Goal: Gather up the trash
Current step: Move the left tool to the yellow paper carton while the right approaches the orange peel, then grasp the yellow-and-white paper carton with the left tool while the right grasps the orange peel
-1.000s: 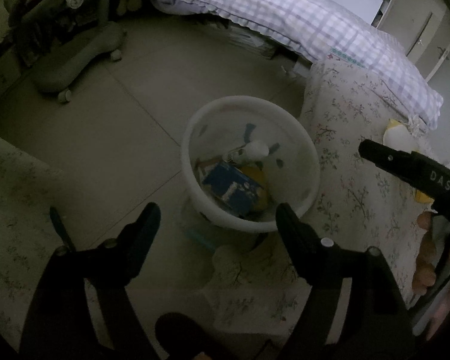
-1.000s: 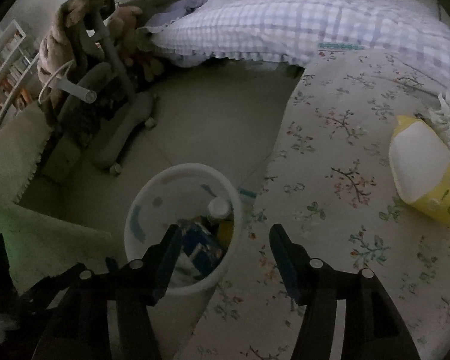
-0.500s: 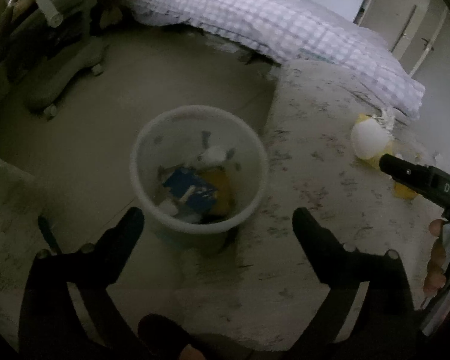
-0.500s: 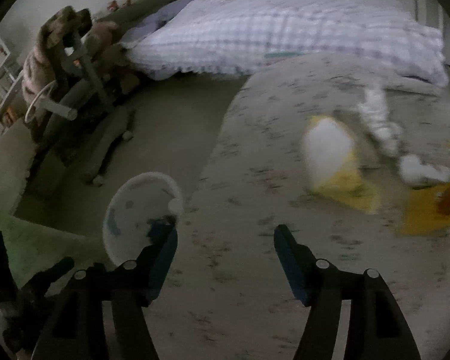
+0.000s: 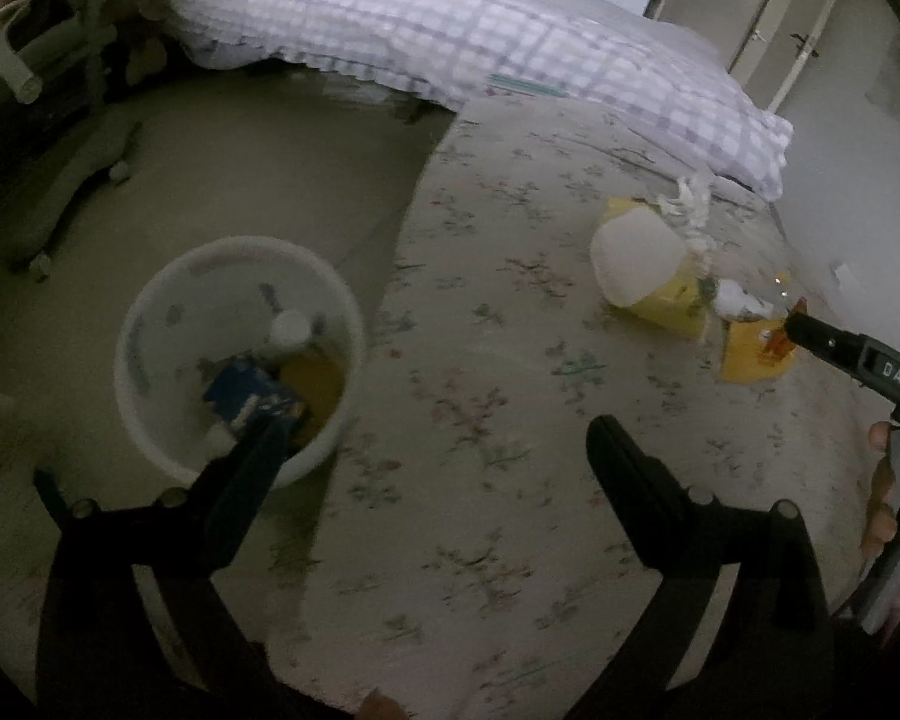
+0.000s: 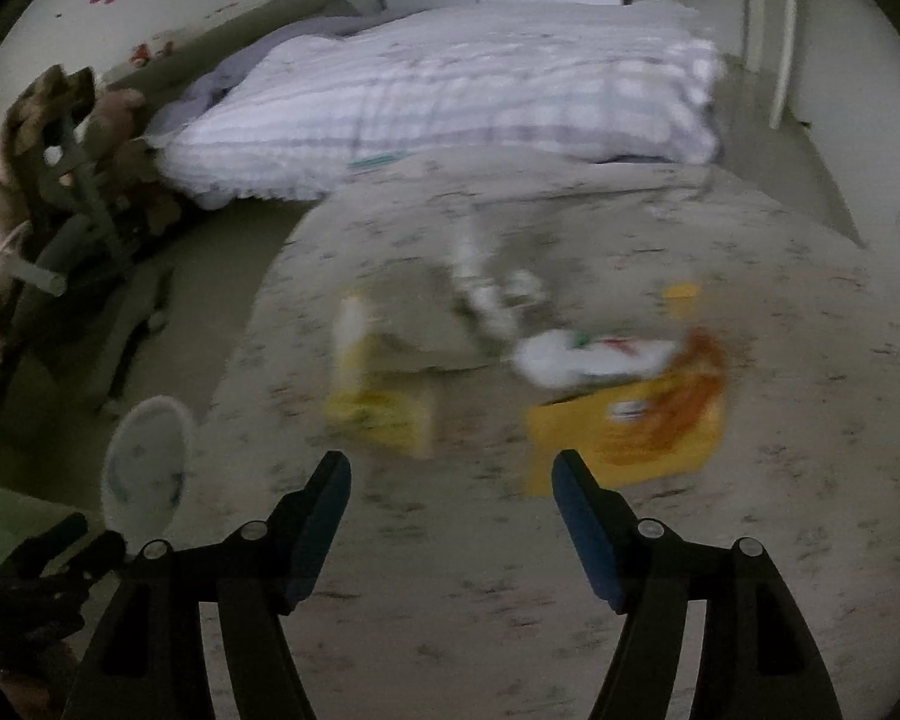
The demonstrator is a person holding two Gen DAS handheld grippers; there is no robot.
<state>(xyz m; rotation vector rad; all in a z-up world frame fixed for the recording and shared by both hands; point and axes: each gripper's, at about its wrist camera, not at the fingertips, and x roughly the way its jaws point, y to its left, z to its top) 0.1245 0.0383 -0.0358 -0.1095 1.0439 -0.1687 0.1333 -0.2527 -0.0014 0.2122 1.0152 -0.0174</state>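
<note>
A white round bin (image 5: 240, 354) stands on the floor beside the bed, with a blue packet (image 5: 249, 390) and other rubbish inside. On the flowered bedsheet (image 5: 510, 420) lie a yellow-and-white pouch (image 5: 642, 276), a crumpled white wrapper (image 5: 735, 303) and a flat yellow packet (image 5: 753, 351). My left gripper (image 5: 432, 438) hangs wide open and empty over the bed edge next to the bin. My right gripper (image 6: 450, 474) is empty with its jaws opening, just short of the yellow pouch (image 6: 384, 402) and the flat yellow packet (image 6: 630, 426); this view is blurred.
A checked purple-white duvet (image 5: 510, 42) is heaped at the head of the bed. A grey wheeled stand (image 5: 72, 138) and soft toys (image 6: 42, 120) sit on the floor at the left. A door (image 5: 750, 30) is at the far right.
Both grippers have swung right from over the bin onto the bed. The left jaws stand wider. The trash on the sheet has come closer in the right wrist view.
</note>
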